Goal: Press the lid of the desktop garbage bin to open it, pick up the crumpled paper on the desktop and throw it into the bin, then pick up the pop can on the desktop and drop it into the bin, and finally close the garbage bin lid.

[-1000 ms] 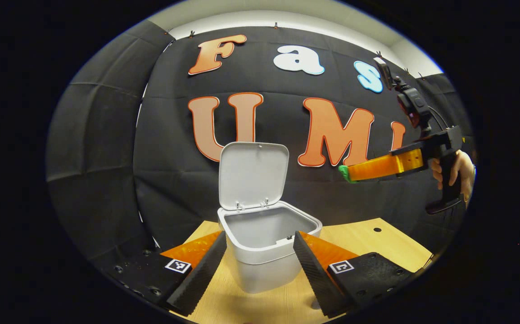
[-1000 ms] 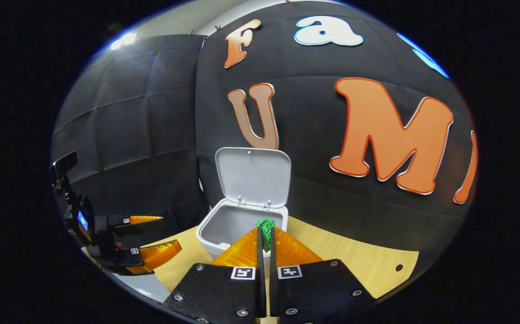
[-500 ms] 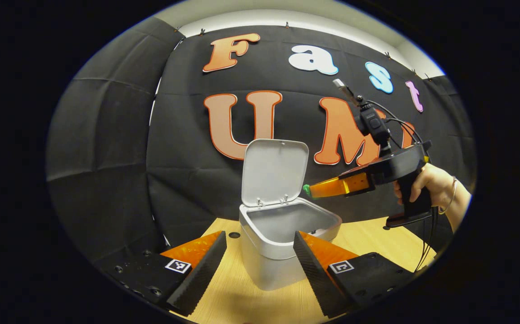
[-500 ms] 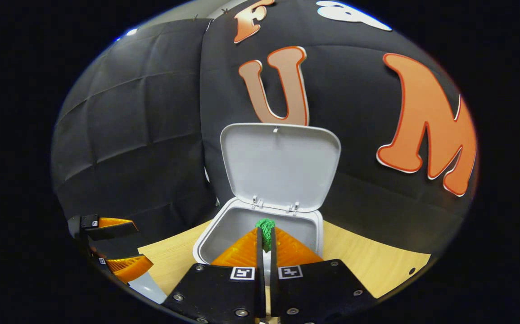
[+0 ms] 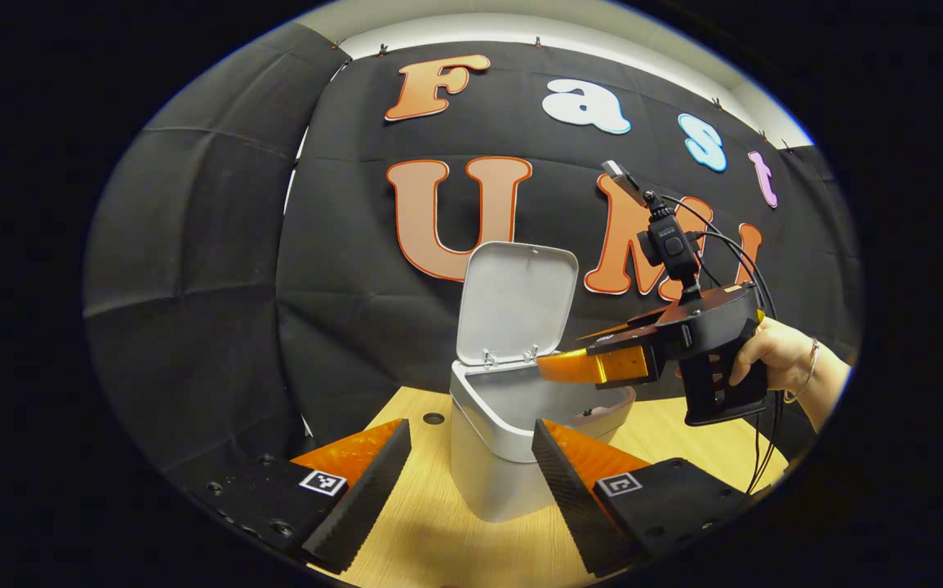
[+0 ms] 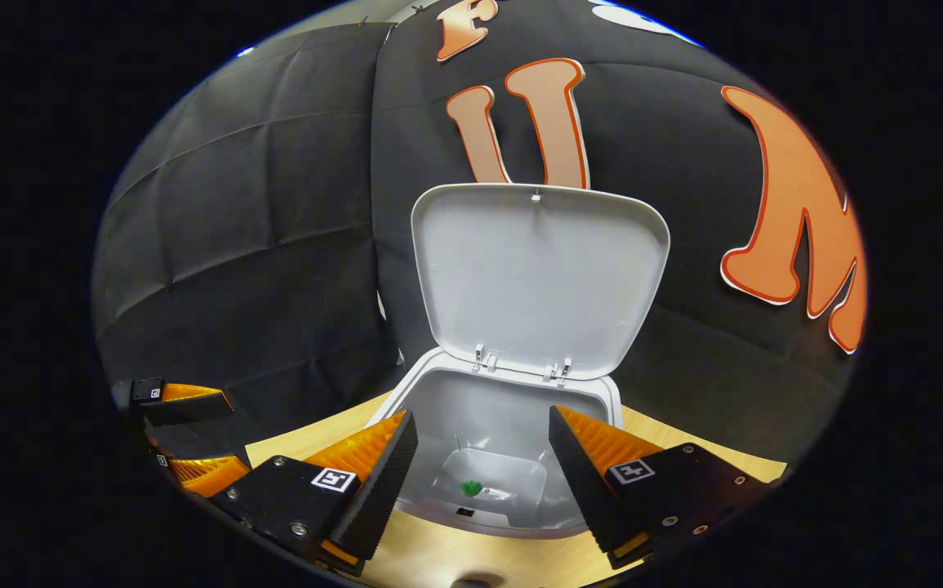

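The white desktop bin stands on the wooden table with its lid upright. The green crumpled paper lies loose on the bin's bottom. My right gripper is open just above the bin's front rim, with nothing between its fingers. From the left gripper view, the right gripper reaches over the bin's opening from the right, held by a hand. My left gripper is open in front of the bin and holds nothing. Seen from the right gripper, the left gripper sits low at the left.
The wooden table runs to the right of the bin and has a small round hole left of it. The black cloth wall stands close behind the raised lid. Cables hang from the right gripper.
The right gripper moved forward over the bin and opened; the green paper left its fingers and now lies inside the bin. The left gripper stayed open and shifted slightly left.
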The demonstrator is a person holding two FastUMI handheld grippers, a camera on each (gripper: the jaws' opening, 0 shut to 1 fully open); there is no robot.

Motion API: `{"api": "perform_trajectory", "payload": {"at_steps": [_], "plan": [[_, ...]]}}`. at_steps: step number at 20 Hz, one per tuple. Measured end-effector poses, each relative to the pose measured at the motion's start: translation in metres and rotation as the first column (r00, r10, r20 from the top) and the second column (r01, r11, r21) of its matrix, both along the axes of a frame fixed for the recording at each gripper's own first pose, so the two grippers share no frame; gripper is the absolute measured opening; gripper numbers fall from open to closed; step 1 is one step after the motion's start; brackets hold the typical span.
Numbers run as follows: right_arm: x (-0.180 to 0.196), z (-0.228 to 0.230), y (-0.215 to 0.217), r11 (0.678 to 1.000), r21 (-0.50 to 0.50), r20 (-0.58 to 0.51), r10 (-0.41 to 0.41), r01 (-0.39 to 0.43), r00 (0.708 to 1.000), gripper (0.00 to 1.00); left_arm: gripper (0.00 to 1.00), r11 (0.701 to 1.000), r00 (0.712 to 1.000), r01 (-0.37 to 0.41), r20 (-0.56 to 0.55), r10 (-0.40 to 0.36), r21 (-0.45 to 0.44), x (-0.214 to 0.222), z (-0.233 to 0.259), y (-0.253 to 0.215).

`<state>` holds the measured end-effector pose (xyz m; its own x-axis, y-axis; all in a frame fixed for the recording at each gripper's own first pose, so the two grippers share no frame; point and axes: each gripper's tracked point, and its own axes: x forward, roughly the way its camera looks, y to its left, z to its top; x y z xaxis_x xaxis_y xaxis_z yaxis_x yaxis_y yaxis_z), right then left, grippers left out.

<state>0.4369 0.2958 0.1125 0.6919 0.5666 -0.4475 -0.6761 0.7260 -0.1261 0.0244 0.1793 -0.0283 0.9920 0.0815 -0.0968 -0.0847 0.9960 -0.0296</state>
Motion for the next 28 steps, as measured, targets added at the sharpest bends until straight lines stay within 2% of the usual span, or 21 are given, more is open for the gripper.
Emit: {"api": "perform_trajectory", "payload": {"at_steps": [2,6,7,8,13,18,21,25,28], "plan": [[-0.003,0.000,-0.002,1.000,0.012,-0.016,0.001,-0.001,1.000,0.96,0.95,1.000,1.000,0.004,0.000,-0.004,0.004,-0.001,0.001,-0.002],[-0.007,0.013,-0.021,0.999,0.025,0.020,-0.024,0.024,1.000,0.97,0.95,1.000,1.000,0.015,0.005,-0.015,-0.001,-0.001,0.002,-0.011],[-0.006,0.017,-0.029,0.999,0.022,0.039,-0.041,0.040,0.998,1.00,0.95,1.000,1.000,0.020,0.006,-0.020,-0.001,0.001,0.003,-0.013],[-0.007,0.020,-0.038,0.998,0.024,0.055,-0.062,0.060,0.997,0.97,0.95,1.000,1.000,0.027,0.007,-0.027,0.002,0.001,0.003,-0.016],[-0.017,0.042,-0.090,0.979,0.124,0.110,-0.177,0.163,0.978,0.96,0.95,0.997,0.997,0.076,0.013,-0.076,0.007,0.007,0.003,-0.043],[-0.030,0.045,-0.173,0.932,0.180,0.122,-0.338,0.315,0.933,0.96,0.95,0.989,0.989,0.148,0.019,-0.148,0.004,0.015,0.000,-0.080],[-0.039,0.038,-0.228,0.898,0.174,0.129,-0.429,0.405,0.894,0.96,0.95,0.980,0.980,0.200,0.015,-0.200,0.006,0.017,-0.003,-0.108],[-0.059,0.023,-0.303,0.832,0.176,0.117,-0.548,0.526,0.828,0.96,0.95,0.966,0.966,0.259,0.010,-0.259,0.021,0.023,-0.006,-0.143],[-0.081,0.009,-0.357,0.769,0.177,0.123,-0.636,0.614,0.762,0.96,0.95,0.947,0.947,0.320,0.011,-0.320,0.000,0.022,-0.012,-0.174]]}}
